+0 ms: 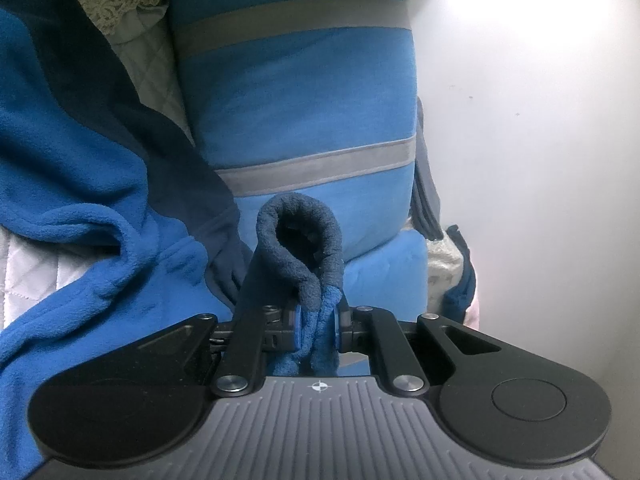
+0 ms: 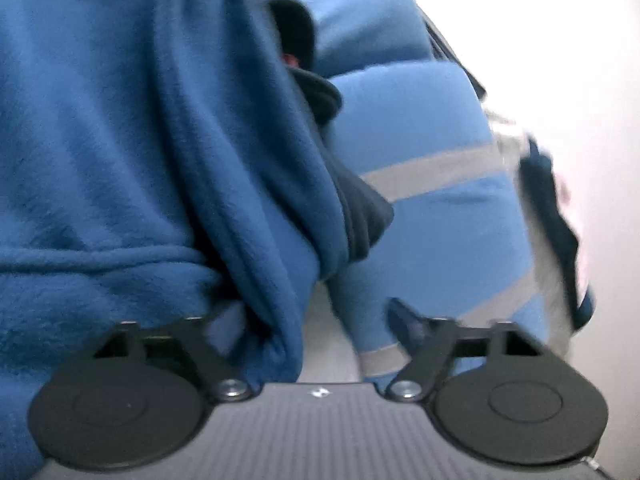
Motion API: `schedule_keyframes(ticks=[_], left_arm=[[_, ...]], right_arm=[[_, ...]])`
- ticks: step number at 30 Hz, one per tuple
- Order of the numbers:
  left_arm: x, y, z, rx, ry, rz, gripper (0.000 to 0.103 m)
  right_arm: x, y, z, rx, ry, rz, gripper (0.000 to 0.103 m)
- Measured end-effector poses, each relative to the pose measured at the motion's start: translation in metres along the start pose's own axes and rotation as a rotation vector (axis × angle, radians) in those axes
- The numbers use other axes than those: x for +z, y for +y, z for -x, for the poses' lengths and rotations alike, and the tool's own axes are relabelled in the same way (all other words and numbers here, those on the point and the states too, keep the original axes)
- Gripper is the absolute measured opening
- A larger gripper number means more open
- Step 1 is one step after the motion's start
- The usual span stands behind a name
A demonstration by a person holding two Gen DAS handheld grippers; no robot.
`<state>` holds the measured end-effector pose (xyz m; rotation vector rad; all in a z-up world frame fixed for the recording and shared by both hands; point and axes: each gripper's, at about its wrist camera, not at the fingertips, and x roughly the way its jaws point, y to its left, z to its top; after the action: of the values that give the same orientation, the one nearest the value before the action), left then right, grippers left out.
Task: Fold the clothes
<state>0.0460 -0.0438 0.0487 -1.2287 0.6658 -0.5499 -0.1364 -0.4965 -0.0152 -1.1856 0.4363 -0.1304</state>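
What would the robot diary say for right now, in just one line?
step: folding | left gripper: shut on blue fleece garment with dark navy cuff | right gripper: open, fleece hanging between jaws | behind: folded blue grey-striped fabric

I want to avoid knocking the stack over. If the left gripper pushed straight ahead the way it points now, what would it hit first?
Probably the folded light-blue striped pile directly ahead of the left gripper, which is shut on a blue fleece garment; depth is hard to judge.
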Motion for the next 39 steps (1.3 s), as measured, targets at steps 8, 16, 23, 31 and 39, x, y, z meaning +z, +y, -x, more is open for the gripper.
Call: schedule_keyframes(ticks=[8,16,23,31,39], left_arm=[[-0.019,-0.008,-0.003,0.011,0.112,-0.026,0.013],[-0.062,0.013,-0.005,0.124,0.260,-0.062,0.014],[-0.074,0.060,-0.005,0.413,0.320,-0.037,0.014],[-0.071,0.041,-0.006,0.347,0.308,-0.162,0.014],[-0.041,0.030,-0.020,0.302,0.280,-0.262,0.015]], right_arm=[[-0.030,-0.074,-0.021,0.041,0.111,-0.461,0.029],[-0.095,-0.119,-0.067,0.337,0.401,-1.125,0.058],[-0.086,-0.114,-0.072,0.249,0.430,-1.021,0.079],[-0.080,-0.112,-0.071,0.214,0.430,-0.998,0.079],[-0.080,-0.113,-0.069,0.206,0.418,-1.010,0.084]])
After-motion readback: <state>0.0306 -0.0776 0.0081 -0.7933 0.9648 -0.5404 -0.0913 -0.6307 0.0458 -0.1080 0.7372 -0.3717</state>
